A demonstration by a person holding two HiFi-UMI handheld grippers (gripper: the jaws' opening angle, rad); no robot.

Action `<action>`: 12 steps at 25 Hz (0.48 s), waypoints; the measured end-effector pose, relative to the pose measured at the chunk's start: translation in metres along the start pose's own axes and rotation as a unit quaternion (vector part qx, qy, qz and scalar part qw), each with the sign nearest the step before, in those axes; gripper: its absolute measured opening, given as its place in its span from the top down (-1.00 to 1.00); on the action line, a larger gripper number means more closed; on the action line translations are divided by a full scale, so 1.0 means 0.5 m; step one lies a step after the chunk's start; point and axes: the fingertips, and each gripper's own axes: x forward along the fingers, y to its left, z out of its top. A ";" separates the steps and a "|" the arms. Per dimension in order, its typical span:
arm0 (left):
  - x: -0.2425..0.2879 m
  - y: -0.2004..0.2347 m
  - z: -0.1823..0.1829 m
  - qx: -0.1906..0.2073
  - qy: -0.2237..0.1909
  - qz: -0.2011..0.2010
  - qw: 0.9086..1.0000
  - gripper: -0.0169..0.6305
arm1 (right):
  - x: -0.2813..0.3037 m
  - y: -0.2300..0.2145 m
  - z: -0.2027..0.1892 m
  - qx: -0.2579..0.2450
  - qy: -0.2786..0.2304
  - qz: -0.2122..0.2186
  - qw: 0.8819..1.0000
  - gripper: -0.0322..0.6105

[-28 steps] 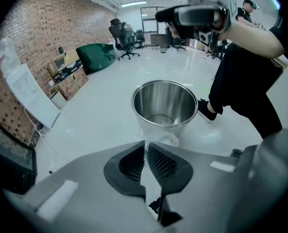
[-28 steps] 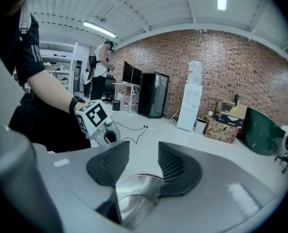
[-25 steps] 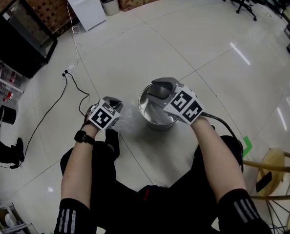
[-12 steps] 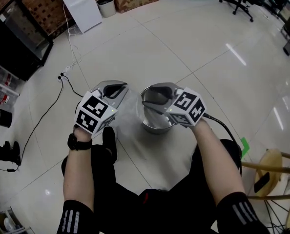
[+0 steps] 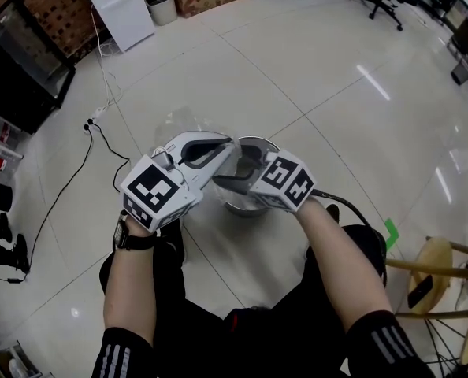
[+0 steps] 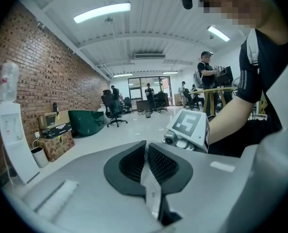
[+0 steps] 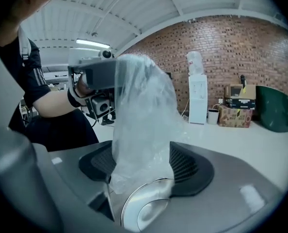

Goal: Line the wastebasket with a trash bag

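Tiled floor (image 5: 336, 77), wastebasket (image 5: 242, 205), bag (image 7: 139, 130) seemingly pinched

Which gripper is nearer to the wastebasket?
Right. The right gripper hovers just above the wastebasket rim, its jaws opening with the bag between them. The left gripper, shut on the bag, is higher, up and left of the wastebasket.

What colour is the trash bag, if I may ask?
The trash bag is clear and translucent; right gripper view shows it best.

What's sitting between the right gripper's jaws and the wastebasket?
The clear trash bag hangs in the right gripper, jaws opening, above the wastebasket; right gripper view shows it.
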 end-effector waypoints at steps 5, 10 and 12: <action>0.003 0.001 0.011 0.005 -0.014 0.001 1.000 0.97 | 0.009 -0.008 0.000 0.017 -0.004 -0.013 1.000 0.53; -0.011 0.029 0.020 0.031 -0.022 0.029 0.999 0.70 | -0.034 -0.027 -0.002 0.016 0.005 -0.037 0.999 0.88; -0.019 0.036 0.010 0.046 -0.013 0.029 0.998 0.57 | -0.059 -0.039 -0.004 0.031 0.002 -0.044 0.999 0.88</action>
